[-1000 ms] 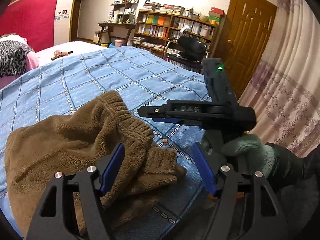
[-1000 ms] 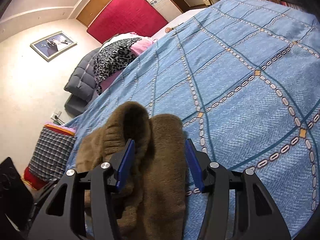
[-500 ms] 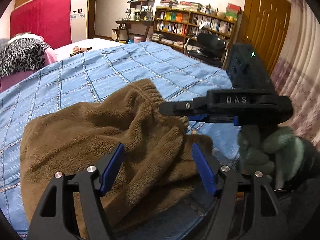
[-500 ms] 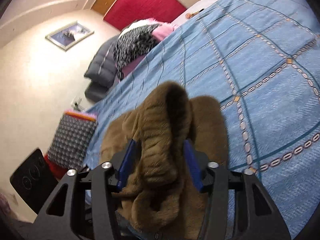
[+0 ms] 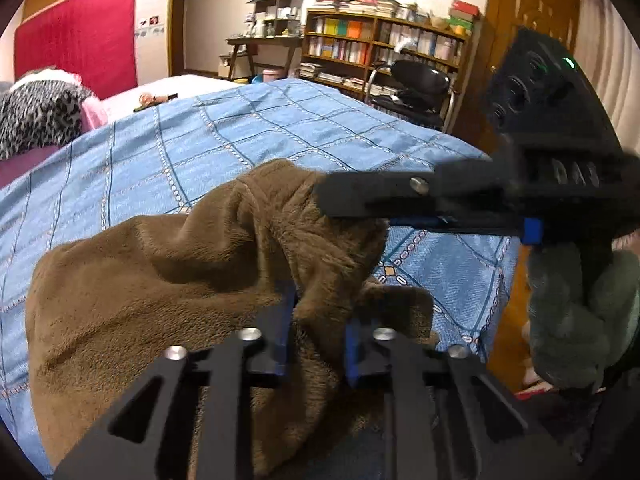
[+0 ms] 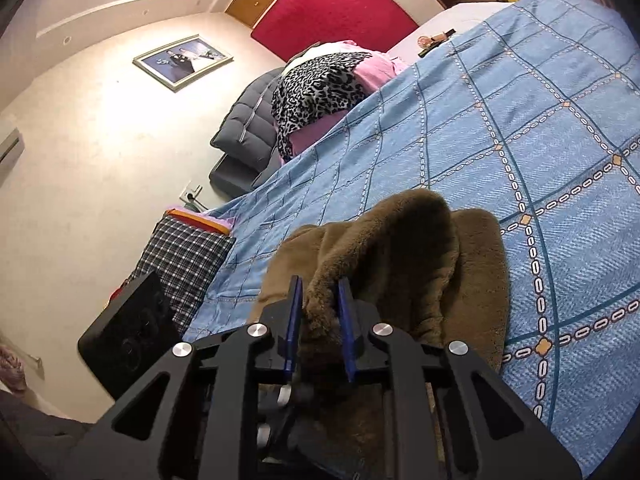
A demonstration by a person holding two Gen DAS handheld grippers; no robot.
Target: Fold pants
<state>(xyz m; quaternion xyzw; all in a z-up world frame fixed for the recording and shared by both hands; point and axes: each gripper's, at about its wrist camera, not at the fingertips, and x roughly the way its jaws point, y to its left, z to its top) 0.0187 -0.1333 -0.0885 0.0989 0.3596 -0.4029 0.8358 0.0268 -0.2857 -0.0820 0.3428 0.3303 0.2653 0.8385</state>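
I had both the left gripper point(image 5: 318, 326) and right gripper point(image 6: 320, 330) pinching bunched brown pants point(image 5: 168, 280) between their fingers; folding had barely started, I judged.

The pants point(image 5: 168, 280) lay bunched on the bed point(image 5: 240, 140) at its near edge. The left gripper point(image 5: 318, 336) sat nearest, its jaws round a fold of them; the right gripper point(image 5: 400, 200) reached in from the right, over their far end. A bookshelf point(image 5: 384, 52) stood beyond the bed's far side, a door point(image 5: 528, 24) to its right.
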